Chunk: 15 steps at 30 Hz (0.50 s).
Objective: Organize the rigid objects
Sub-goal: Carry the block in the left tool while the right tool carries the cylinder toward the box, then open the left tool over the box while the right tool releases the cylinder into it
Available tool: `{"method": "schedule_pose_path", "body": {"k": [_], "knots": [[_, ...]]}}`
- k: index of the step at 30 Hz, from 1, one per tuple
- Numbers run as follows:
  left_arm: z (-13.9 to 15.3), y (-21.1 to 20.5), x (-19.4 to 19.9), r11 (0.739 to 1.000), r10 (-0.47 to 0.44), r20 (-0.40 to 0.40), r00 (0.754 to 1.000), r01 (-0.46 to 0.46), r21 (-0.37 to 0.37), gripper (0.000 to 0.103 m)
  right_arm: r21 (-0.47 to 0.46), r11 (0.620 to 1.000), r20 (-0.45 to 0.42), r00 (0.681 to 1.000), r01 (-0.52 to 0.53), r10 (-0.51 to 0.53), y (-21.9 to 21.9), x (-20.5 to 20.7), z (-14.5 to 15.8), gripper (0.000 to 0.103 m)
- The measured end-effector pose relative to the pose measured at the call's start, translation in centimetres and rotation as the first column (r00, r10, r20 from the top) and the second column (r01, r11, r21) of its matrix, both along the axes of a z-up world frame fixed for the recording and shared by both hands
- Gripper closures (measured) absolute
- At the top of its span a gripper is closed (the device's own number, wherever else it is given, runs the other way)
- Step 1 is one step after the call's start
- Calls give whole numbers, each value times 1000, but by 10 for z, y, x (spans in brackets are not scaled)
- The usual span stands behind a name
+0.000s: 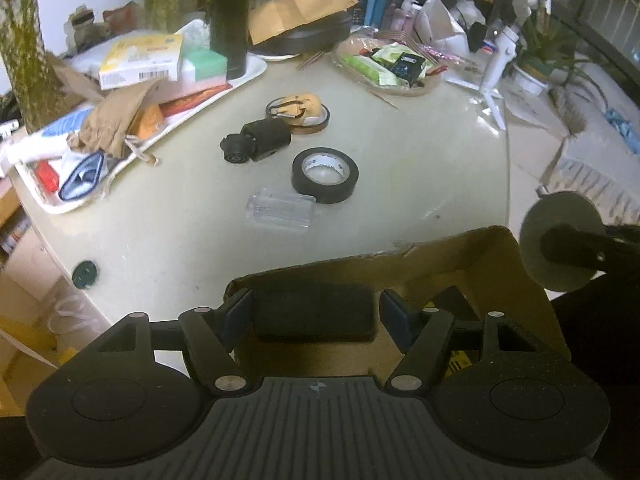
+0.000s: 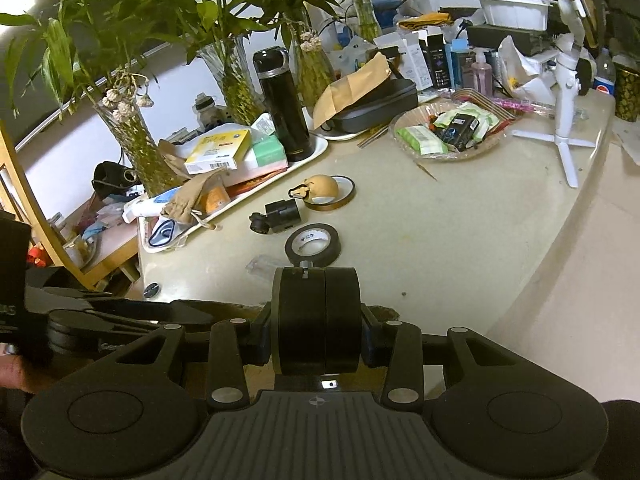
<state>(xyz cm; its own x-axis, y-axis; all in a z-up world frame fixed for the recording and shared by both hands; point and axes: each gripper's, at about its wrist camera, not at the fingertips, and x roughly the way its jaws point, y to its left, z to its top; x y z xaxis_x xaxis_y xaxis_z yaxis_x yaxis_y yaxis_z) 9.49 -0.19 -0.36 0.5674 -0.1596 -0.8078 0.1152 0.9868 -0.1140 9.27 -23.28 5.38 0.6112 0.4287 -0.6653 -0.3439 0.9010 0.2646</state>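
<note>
My left gripper (image 1: 314,314) is shut on a black rectangular block (image 1: 314,312), held over an open cardboard box (image 1: 472,264) at the table's near edge. My right gripper (image 2: 316,326) is shut on a black round case (image 2: 316,320), which also shows at the right of the left wrist view (image 1: 560,240). On the table lie a roll of black tape (image 1: 325,175) (image 2: 313,243), a small black camera (image 1: 258,142) (image 2: 278,216), a clear plastic case (image 1: 282,210) (image 2: 262,266) and an amber tape ring with a tan egg-shaped object (image 1: 298,110) (image 2: 324,192).
A white tray (image 1: 240,80) of boxes, a cloth pouch and a black flask (image 2: 282,104) stands at the back left. A glass dish of packets (image 2: 444,132), a white tripod (image 2: 568,92), vases with plants and other clutter line the back. The table edge curves on the right.
</note>
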Motion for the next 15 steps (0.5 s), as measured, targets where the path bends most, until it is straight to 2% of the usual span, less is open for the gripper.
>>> {"method": "schedule_pose_path", "body": {"k": [4, 8, 15], "knots": [[-4, 12, -3, 996, 13, -3, 1000, -13, -88, 27, -2, 1000, 1, 1000, 1, -1, 1, -3, 1, 60], [-1, 22, -11, 986, 27, 30, 999, -21, -163, 27, -5, 1000, 2, 1000, -3, 3, 5, -6, 2, 60], [16, 26, -23, 984, 54, 156, 986, -26, -177, 27, -14, 999, -6, 1000, -29, 29, 20, -7, 1, 60]]}}
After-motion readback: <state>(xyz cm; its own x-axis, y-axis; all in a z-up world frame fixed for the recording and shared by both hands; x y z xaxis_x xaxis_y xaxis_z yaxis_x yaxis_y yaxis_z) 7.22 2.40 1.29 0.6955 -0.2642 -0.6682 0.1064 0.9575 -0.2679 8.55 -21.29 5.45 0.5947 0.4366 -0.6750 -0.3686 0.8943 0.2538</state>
